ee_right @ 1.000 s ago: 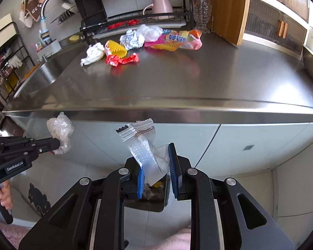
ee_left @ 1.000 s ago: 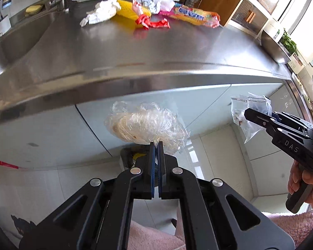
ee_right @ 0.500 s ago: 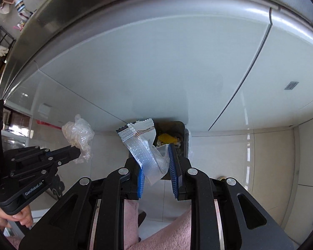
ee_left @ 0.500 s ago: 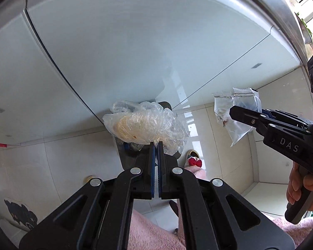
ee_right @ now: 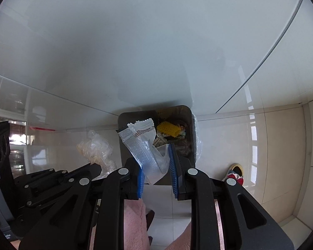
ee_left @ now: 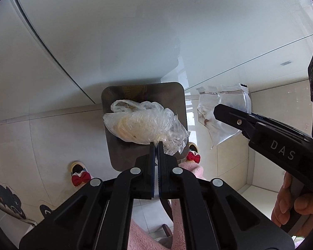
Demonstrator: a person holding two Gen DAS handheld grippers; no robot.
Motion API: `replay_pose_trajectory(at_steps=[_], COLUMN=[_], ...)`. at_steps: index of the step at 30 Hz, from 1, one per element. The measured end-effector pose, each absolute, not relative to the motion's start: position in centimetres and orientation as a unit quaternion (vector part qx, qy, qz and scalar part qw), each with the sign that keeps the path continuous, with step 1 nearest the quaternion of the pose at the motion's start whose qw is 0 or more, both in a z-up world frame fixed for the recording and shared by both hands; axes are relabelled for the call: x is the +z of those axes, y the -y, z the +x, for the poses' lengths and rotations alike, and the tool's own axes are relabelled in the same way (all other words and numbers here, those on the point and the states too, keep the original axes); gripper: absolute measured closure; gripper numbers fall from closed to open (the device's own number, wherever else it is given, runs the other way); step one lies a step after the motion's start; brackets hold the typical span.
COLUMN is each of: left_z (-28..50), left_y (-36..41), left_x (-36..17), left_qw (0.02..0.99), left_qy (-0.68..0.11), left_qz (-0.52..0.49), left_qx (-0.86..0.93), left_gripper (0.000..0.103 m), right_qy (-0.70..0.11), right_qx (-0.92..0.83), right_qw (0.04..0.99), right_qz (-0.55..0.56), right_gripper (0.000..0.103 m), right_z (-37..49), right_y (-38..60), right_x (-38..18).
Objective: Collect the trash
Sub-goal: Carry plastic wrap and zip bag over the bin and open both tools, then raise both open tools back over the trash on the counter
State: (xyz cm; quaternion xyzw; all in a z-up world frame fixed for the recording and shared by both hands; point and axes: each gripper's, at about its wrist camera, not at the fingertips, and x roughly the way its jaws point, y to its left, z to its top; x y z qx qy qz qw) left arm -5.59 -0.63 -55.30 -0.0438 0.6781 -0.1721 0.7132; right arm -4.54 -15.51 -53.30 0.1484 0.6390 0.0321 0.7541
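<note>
A broad, glossy white cabinet front (ee_left: 135, 31) fills the upper part of both views, its smooth doors split by thin dark seams. Below it lies a floor of pale, shiny tiles (ee_right: 281, 156).

A dark trash bin (ee_right: 125, 129) with a rounded rectangular mouth stands on the floor against the cabinet base. Inside it sits crumpled litter, among it a yellow ridged wrapper (ee_right: 169, 128).

The right gripper (ee_right: 156, 162) is black, angular plastic with ribbed blue pads (ee_right: 172, 162). Its jaws stand somewhat apart and a clear plastic packet (ee_right: 139, 143) sits between them, leaning against the left pad; whether the right pad touches it cannot be told. The packet is flat and see-through, with a white zigzag-cut top edge and thin dark stripes, and it hangs over the bin's mouth. In the left wrist view the same packet (ee_left: 221, 114) shows beside the right gripper's finger, which is marked "DAS".

The left gripper (ee_left: 156, 143) has its jaws clenched nearly together on the twisted end of a clear plastic bag (ee_left: 144, 125). The bag is thin, wrinkled film, bunched into a soft lump with something pale and yellowish inside, and it hangs over the bin.

Two small slippers with red bows (ee_left: 80, 177) rest on the tiles near the bin.
</note>
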Motion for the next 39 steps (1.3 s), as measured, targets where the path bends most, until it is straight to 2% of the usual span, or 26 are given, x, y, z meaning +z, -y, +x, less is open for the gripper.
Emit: replay_pose_trajectory(at_steps=[6, 9, 10, 11, 13, 15, 17, 18, 20, 21, 23, 24, 28, 34, 39], left_z=[-6.0, -6.0, -6.0, -6.0, -6.0, -5.9, -6.0, -6.0, -6.3, -6.4, -6.6, -6.5, -6.9, -7.7, -7.2], left_y=[0.3, 0.0, -0.1, -0.2, -0.3, -0.4, -0.6, -0.7, -0.9, -1.1, -1.7, -2.0, -2.6, -3.0, -3.4], left_x=[-55.9, -56.0, -56.0, -56.0, -55.8, -55.5, -54.9, -54.5, -53.7, -53.1, -51.7, -51.1, -46.6, -39.1, -32.9], left_qw=[0.704, 0.705, 0.706, 0.706, 0.708, 0.711, 0.715, 0.717, 0.723, 0.727, 0.732, 0.734, 0.755, 0.793, 0.822], left_qy=[-0.686, -0.684, -0.684, -0.683, -0.681, -0.679, -0.676, -0.673, -0.669, -0.666, -0.661, -0.659, -0.633, -0.584, -0.542], left_qz=[-0.053, -0.059, -0.061, -0.063, -0.065, -0.063, -0.063, -0.062, -0.058, -0.057, -0.063, -0.068, -0.064, -0.042, -0.034], left_qx=[-0.18, -0.176, -0.175, -0.175, -0.173, -0.171, -0.17, -0.168, -0.163, -0.16, -0.153, -0.152, -0.157, -0.168, -0.169], left_gripper=[0.099, 0.086, 0.078, 0.073, 0.072, 0.07, 0.054, 0.05, 0.033, 0.03, 0.02, 0.018, 0.008, 0.008, 0.008], right_qy=[-0.65, -0.647, -0.648, -0.648, -0.645, -0.642, -0.64, -0.639, -0.634, -0.631, -0.627, -0.625, -0.617, -0.581, -0.516], right_qx=[0.043, 0.042, 0.041, 0.041, 0.041, 0.041, 0.039, 0.038, 0.032, 0.029, 0.023, 0.022, 0.03, 0.041, 0.047], right_qw=[0.741, 0.742, 0.741, 0.739, 0.741, 0.745, 0.746, 0.747, 0.751, 0.754, 0.759, 0.761, 0.77, 0.795, 0.843], right_qz=[0.165, 0.167, 0.173, 0.178, 0.18, 0.179, 0.179, 0.179, 0.18, 0.179, 0.175, 0.173, 0.16, 0.167, 0.144], right_gripper=[0.079, 0.078, 0.076, 0.068, 0.058, 0.056, 0.049, 0.046, 0.028, 0.025, 0.009, 0.005, 0.003, 0.003, 0.003], right_z=[-3.7, -3.6, -3.4, -3.6, -3.5, -3.6, -3.7, -3.8, -4.1, -4.3, -4.8, -5.1, -6.2, -7.2, -7.5], right_y=[15.6, 16.0, 16.1, 16.2, 16.4, 16.5, 16.6, 16.7, 17.0, 17.2, 17.7, 17.8, 18.5, 20.2, 20.7], right_x=[-54.2, -54.0, -54.0, -54.2, -54.2, -53.8, -53.7, -53.4, -52.8, -52.3, -51.3, -50.7, -47.4, -40.1, -32.5])
